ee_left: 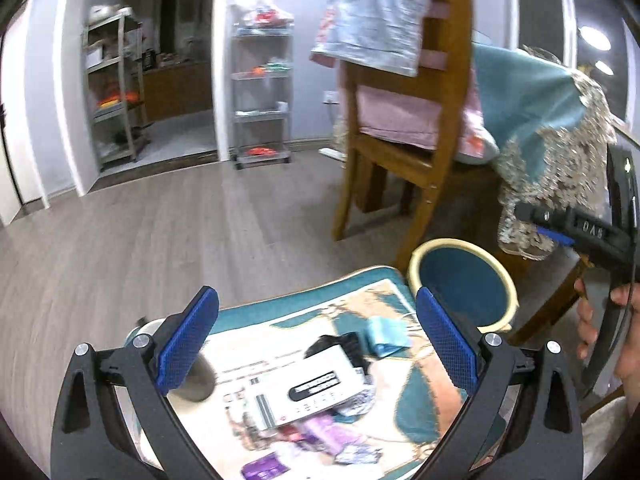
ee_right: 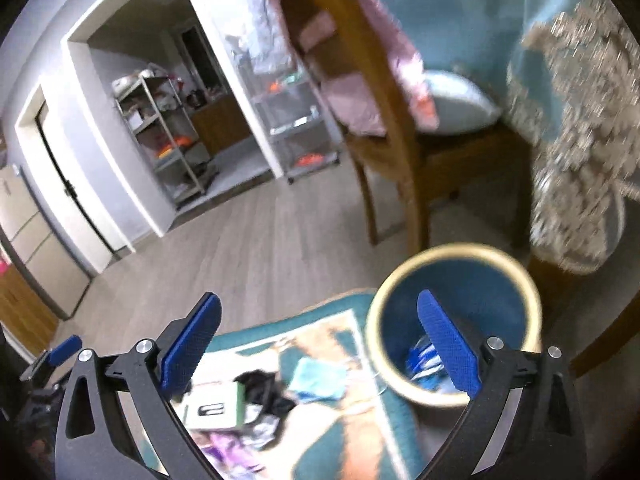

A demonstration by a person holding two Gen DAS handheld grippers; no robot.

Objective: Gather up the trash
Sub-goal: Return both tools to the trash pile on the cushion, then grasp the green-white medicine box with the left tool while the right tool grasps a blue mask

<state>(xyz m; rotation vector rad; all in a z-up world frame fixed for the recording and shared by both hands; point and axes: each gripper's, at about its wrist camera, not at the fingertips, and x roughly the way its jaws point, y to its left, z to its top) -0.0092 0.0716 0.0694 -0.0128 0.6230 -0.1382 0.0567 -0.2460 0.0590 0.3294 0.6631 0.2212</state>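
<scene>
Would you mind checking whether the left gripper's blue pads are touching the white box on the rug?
Apart. In the left wrist view the left gripper is wide open and empty, the white box lying beyond it.

Black left gripper [ee_left: 318, 344], blue textured pads [ee_left: 188, 340], silver screws

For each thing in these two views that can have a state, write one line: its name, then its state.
left gripper: open, nothing between its pads.
right gripper: open, holding nothing.
bin: upright, uncovered, some blue and white trash at the bottom.
white box: lying flat on the rug among wrappers.
blue mask: crumpled on the rug.
wooden chair: upright, draped with cloth.
</scene>
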